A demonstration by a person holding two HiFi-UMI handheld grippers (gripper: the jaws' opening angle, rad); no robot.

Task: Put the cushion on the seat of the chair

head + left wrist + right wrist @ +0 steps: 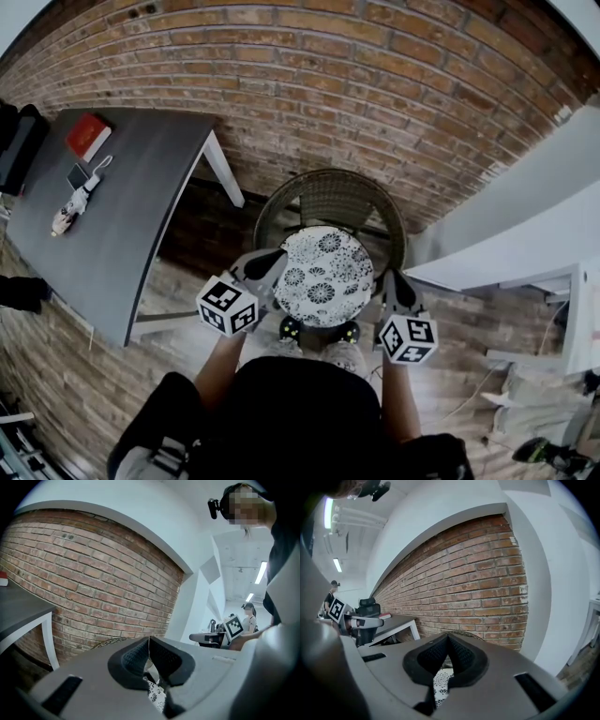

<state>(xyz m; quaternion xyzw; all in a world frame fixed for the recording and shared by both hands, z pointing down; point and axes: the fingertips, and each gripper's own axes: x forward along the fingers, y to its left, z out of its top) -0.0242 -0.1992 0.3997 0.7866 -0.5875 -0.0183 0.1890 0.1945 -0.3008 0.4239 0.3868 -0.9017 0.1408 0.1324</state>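
A round white cushion [323,277] with a black flower print hangs between my two grippers, over the seat of a round wicker chair [328,192] that stands against the brick wall. My left gripper [275,266] is shut on the cushion's left edge and my right gripper [390,281] is shut on its right edge. In the left gripper view the jaws [149,641] meet at the tips, with printed cushion fabric [157,694] pinched below them. The right gripper view shows the same: jaws [448,639] together over the fabric [440,681]. The chair's seat is hidden under the cushion.
A dark grey table [103,225] stands to the left, bearing a red book [87,136] and a phone [78,175]. A white desk [525,244] lies to the right. My feet [319,342] are at the chair's front, on a wood-plank floor.
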